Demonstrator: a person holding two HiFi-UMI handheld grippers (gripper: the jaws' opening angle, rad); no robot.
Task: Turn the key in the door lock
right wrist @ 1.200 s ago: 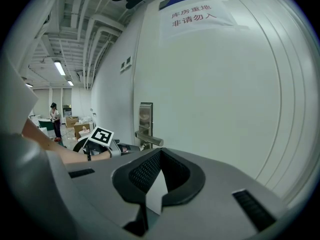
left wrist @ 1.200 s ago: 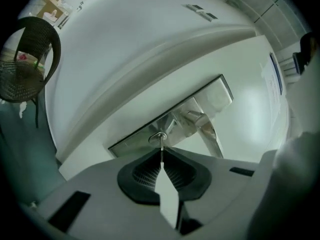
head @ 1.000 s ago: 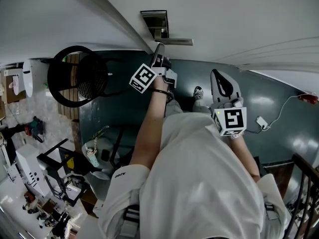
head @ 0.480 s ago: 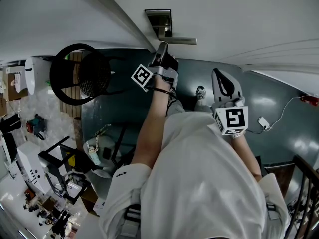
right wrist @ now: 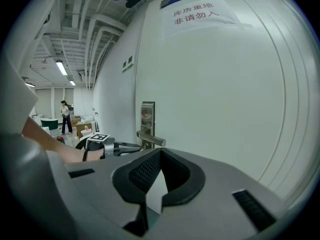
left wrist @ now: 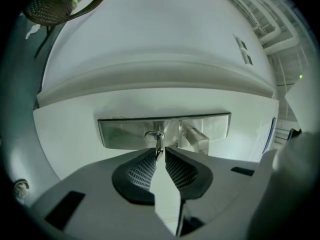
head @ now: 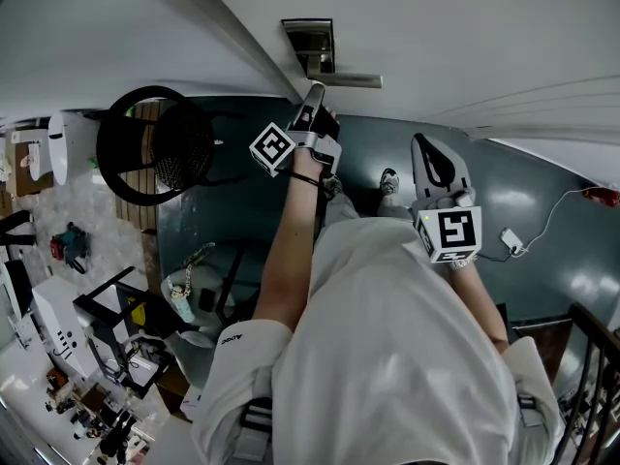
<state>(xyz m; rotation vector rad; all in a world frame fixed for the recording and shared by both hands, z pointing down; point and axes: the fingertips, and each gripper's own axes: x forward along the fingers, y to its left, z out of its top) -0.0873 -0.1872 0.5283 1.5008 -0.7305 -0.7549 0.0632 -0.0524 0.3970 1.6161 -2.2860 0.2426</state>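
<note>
The fingers (left wrist: 142,170) of the left gripper (left wrist: 161,153) had just been opening, with the key (left wrist: 158,144) in the lock (left wrist: 154,135) between them. The right gripper (right wrist: 160,153) had its fingers (right wrist: 147,171) closed, empty.

White door (left wrist: 160,59); brushed-silver lock plate (left wrist: 120,132) and key (left wrist: 158,146). Black, grid-textured pads (left wrist: 141,171) set in grey shells. Black-and-white square patterns on marker cubes (head: 272,150). Dark teal floor (head: 542,211). Red characters on white sign (right wrist: 196,13), upper centre.
</note>
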